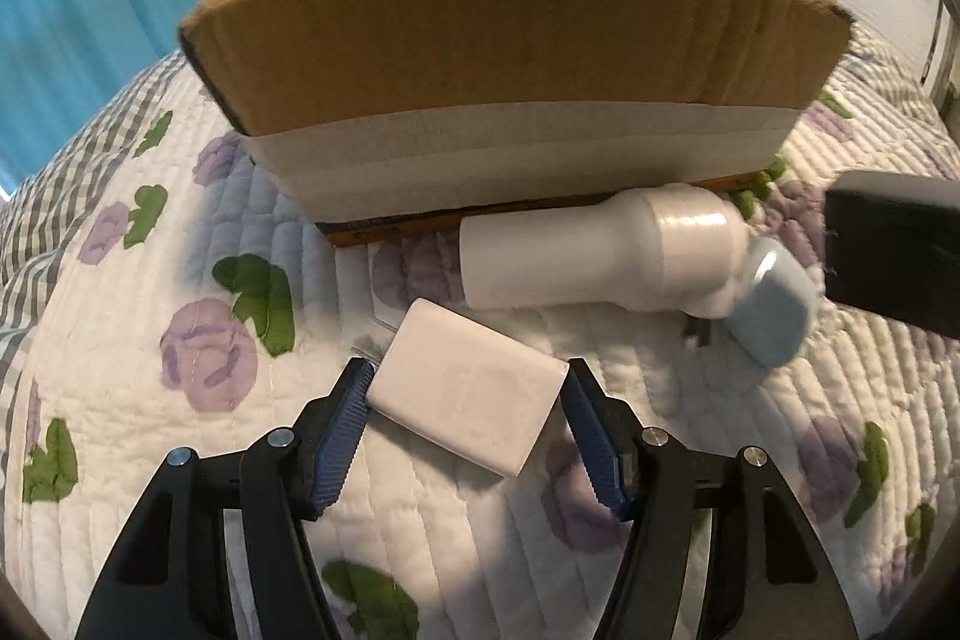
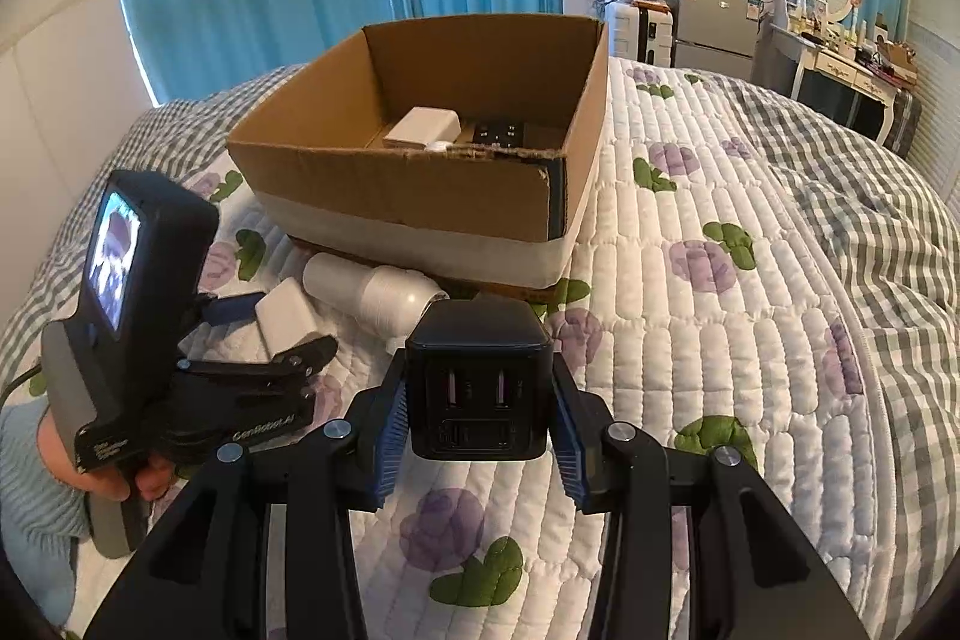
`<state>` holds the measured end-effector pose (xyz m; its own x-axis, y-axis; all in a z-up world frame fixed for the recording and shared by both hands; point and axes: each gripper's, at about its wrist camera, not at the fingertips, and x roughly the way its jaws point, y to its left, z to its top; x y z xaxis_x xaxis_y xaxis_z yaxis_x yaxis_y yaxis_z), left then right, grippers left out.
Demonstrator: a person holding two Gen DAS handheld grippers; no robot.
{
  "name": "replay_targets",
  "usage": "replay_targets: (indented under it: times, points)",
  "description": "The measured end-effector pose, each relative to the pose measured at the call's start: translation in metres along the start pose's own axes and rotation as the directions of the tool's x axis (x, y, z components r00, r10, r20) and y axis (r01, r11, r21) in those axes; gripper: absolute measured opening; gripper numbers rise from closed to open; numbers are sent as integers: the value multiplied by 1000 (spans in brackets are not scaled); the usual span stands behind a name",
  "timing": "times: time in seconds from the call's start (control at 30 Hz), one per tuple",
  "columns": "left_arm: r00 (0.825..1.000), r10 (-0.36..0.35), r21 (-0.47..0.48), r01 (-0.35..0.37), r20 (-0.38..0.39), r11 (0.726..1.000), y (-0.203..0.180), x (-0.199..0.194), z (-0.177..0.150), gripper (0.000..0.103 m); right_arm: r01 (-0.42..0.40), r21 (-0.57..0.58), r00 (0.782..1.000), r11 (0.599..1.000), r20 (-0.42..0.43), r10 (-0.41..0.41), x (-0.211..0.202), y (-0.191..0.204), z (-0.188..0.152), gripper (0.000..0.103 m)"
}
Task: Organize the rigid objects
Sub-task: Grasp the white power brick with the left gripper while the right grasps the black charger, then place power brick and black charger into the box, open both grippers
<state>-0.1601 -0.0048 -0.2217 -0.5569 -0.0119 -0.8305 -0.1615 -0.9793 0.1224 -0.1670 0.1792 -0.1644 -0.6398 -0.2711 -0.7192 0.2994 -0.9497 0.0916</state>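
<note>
A cardboard box [image 1: 510, 40] stands on the quilted bed; it also shows in the right wrist view [image 2: 420, 196], with a white block [image 2: 423, 127] and a dark item [image 2: 501, 133] inside. My left gripper [image 1: 468, 400] is shut on a flat white charger [image 1: 465, 397] lying on the quilt, pads [image 1: 345, 424] touching its sides. A white bottle with a blue cap [image 1: 624, 250] lies in front of the box. My right gripper [image 2: 477, 406] is shut on a black USB charger block [image 2: 477, 388], held above the quilt.
The floral quilt [image 2: 690, 340] covers the bed, with a grey checked blanket [image 2: 870, 232] to the right. The left gripper body with its screen [image 2: 138, 292] sits left of my right gripper. Blue curtains, a TV and a dresser are behind.
</note>
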Motion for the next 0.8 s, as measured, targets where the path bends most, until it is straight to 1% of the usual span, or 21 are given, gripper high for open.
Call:
replay_targets:
  times: [0.17,0.23,0.4,0.47,0.6,0.7,0.8]
  points:
    - [999,-35,-31,36,25,999,5,-30,-4,65,-7,4,1000,1000,23,7,-10,2,3,41]
    - [997,-42,-37,44,57,998,6,-49,-6,65,-12,0,999,1000,37,12,-17,4,5,41]
    - [988,-92,-62,100,121,993,8,-97,-5,65,-9,-16,996,1000,85,10,-44,9,16,41]
    - [985,-101,-66,111,141,992,14,-109,4,65,-13,-18,994,1000,110,15,-59,11,23,41]
    - [971,-119,-69,136,208,988,13,-141,33,65,0,-39,987,999,160,6,-83,12,42,41]
    - [965,-107,-62,126,240,990,18,-152,56,65,18,-63,978,998,210,-4,-98,13,64,41]
    - [963,-99,-70,120,250,990,22,-149,81,65,29,-71,969,997,248,-10,-101,11,88,41]
